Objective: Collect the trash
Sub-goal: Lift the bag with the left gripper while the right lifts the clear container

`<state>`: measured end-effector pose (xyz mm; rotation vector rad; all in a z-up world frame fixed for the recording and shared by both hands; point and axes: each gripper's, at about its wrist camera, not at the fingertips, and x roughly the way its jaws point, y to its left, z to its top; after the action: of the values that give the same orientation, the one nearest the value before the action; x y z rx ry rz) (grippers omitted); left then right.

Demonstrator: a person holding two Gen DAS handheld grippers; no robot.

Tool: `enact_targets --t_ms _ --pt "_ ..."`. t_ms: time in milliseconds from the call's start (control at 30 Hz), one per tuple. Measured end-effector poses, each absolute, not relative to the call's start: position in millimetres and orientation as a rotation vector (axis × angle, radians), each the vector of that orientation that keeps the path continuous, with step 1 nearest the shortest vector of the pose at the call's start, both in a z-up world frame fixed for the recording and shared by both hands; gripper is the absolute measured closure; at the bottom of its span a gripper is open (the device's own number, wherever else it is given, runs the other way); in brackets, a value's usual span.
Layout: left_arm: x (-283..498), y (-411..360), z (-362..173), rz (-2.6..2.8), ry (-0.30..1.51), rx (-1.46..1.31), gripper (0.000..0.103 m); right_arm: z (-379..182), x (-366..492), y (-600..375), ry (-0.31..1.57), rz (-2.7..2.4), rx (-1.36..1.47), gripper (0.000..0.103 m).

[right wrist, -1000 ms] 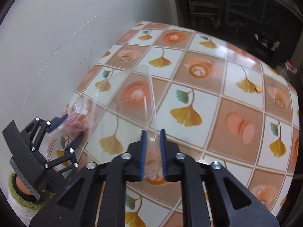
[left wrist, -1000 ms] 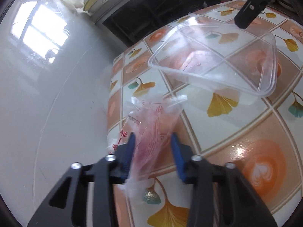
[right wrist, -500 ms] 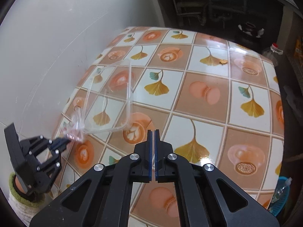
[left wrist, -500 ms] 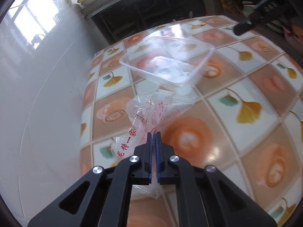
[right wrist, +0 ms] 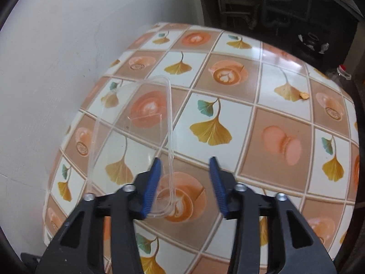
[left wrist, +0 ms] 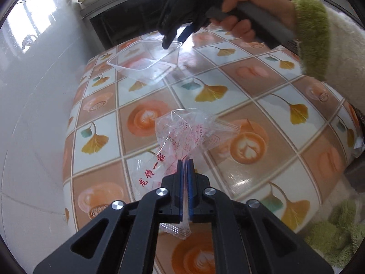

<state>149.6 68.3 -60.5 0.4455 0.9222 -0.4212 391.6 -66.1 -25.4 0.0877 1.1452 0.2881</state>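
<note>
A crumpled plastic wrapper (left wrist: 182,134) was pinched by the left gripper (left wrist: 185,163). The right gripper (right wrist: 184,166) was held spread around the clear container (right wrist: 136,123) rim, near the table's (right wrist: 273,105) wall-side edge.

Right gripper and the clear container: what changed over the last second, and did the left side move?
The right gripper went from clamped on the clear container's rim, to shut and apparently off it, to open now with the rim between its fingers. The left gripper closed on the plastic wrapper and lifted it back from the container. The container still sits on the tablecloth.
</note>
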Motion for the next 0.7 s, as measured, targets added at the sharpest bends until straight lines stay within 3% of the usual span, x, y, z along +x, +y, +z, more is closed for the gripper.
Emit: enact_targets --t_ms 67,133,600,667,700 --pt "145.1 68.9 -57.2 -0.433 0.920 0.417 0.100 -26.0 386.5 -69.0 1.144 0.283 0.093 0.096" --pt "140.9 68.5 -53.8 -0.458 0.908 0.398 0.100 -20.6 377.0 -76.5 1.123 0.276 0.096 0.100" --pt "108.0 56.7 -46.3 -0.660 0.917 0.255 0.097 -8.4 200.5 -185.2 1.114 0.194 0.173 0.101" --pt "107.0 54.9 -46.3 -0.690 0.922 0.231 0.089 -12.8 176.0 -189.8 1.113 0.190 0.212 0.101" --pt "106.3 53.6 -45.9 -0.706 0.927 0.219 0.077 -14.1 170.7 -187.0 1.112 0.188 0.217 0.100"
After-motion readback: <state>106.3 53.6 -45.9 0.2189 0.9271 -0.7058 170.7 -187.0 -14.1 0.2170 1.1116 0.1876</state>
